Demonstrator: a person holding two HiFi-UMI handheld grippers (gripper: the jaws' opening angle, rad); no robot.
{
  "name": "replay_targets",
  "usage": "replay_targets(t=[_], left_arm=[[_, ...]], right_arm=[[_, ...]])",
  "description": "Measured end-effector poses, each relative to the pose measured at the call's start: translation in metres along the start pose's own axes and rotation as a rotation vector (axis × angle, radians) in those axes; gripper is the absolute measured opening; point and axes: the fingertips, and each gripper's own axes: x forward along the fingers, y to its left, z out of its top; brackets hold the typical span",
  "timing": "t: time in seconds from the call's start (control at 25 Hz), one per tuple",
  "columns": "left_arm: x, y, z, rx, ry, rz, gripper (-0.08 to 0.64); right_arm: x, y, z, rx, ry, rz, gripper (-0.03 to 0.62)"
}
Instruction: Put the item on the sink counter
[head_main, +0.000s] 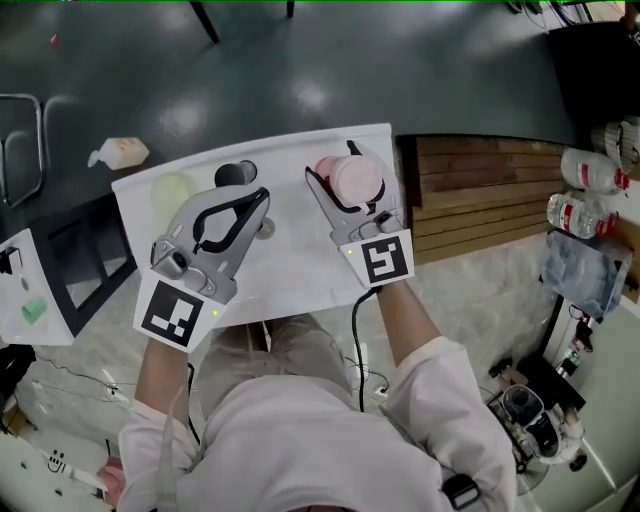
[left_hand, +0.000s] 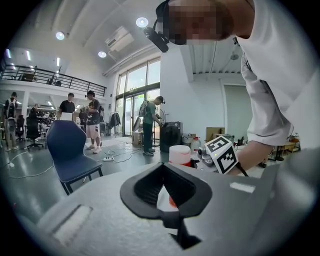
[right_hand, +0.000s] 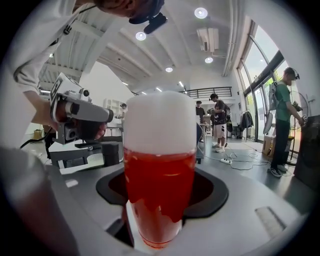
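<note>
The person's forearms (head_main: 412, 322) reach over the white table (head_main: 300, 285). The right gripper (head_main: 346, 178) clamps an upright white-capped red bottle (right_hand: 159, 165) near the table's far right corner. The left gripper (head_main: 258, 198) has its jaws together and empty, with bare tabletop between the two grippers.

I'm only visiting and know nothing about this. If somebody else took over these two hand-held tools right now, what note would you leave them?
Left tongs: shut, tips together, nothing in them, held above the white counter.
Right tongs: closed on the bottle, which is upright with red liquid and a white cap. Whether its base touches the counter cannot be told.
Done: the bottle is gripped and over the counter.
Left: set it on a bare spot, open the right tongs, draw back.
Mind the pale green round thing and the dark round thing near the left tongs.
</note>
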Motion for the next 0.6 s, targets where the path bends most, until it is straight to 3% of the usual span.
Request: replay_targets(t=[0.6], left_arm=[[-0.014, 0.008, -0.025, -0.014, 0.023, 0.029, 0.006]], right_arm=[[0.024, 0.009, -0.021, -0.027, -0.039, 0.017, 0.282]])
